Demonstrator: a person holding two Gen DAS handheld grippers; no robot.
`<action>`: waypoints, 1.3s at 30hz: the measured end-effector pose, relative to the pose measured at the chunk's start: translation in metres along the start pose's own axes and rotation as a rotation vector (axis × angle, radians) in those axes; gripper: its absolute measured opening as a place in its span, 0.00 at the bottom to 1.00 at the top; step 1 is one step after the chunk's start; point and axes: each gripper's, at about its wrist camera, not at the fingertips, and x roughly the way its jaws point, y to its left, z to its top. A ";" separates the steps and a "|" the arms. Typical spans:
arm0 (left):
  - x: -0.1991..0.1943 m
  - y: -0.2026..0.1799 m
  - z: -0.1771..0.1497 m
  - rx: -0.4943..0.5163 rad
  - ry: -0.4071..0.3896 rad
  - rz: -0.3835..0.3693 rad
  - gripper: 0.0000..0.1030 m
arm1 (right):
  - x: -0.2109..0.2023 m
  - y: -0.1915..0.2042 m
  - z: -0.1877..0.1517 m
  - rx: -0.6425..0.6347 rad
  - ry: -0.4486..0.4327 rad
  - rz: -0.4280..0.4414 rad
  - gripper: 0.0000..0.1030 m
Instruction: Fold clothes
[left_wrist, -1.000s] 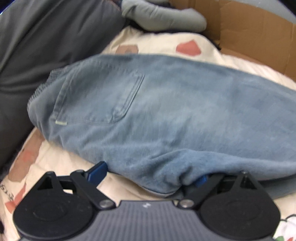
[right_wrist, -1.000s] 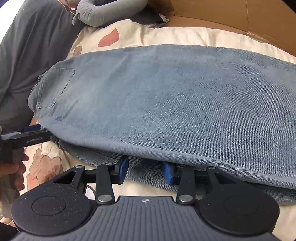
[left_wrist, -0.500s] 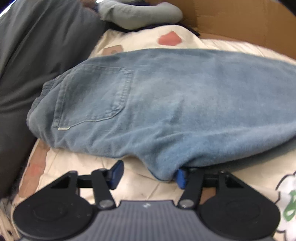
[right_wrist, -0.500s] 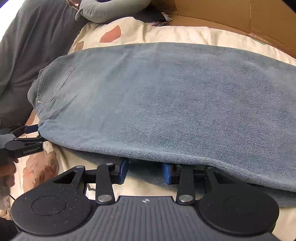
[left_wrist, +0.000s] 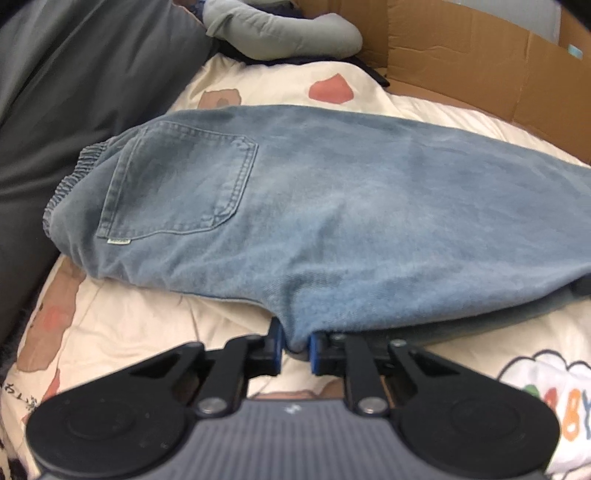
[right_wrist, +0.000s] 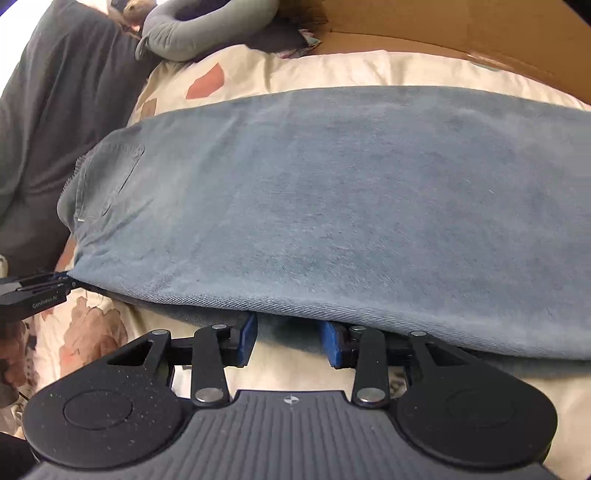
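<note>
- Here, blue jeans (left_wrist: 332, 206) lie folded lengthwise across a cream patterned quilt (left_wrist: 147, 317), filling the middle of both views, waistband end at frame left.
- Back pocket (left_wrist: 177, 184) faces up at left-centre of the left wrist view; elastic waistband (left_wrist: 70, 184) bunches just left of it, against a dark grey cushion (left_wrist: 74, 74).
- Left gripper (left_wrist: 295, 347) at bottom centre of its view: blue pads closed onto a pinch of the jeans' near edge, fabric squeezed between them.
- Right gripper (right_wrist: 288, 339) at bottom centre of its view: jaws apart, blue pads tucked just under the overhanging top layer of the jeans; lower denim layer shows in the gap, nothing clamped.
- In the right wrist view the left gripper (right_wrist: 55, 286) shows at the left edge, its tip touching the jeans' near-left corner; a hand (right_wrist: 11, 354) sits below it, partly cut off.
- Grey neck pillow (left_wrist: 280, 33) at the top of the frame, beyond the quilt.
- Cardboard box (left_wrist: 480, 55) along the upper right, behind the jeans.
</note>
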 end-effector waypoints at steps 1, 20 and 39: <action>-0.002 0.001 0.001 -0.004 0.002 -0.004 0.13 | -0.002 0.000 -0.001 0.001 -0.001 0.005 0.42; -0.002 0.002 -0.006 0.023 0.034 -0.036 0.14 | -0.009 0.001 0.007 -0.017 -0.016 -0.007 0.42; -0.008 0.011 0.011 0.016 -0.039 -0.097 0.22 | 0.002 -0.006 0.003 -0.023 -0.004 -0.034 0.38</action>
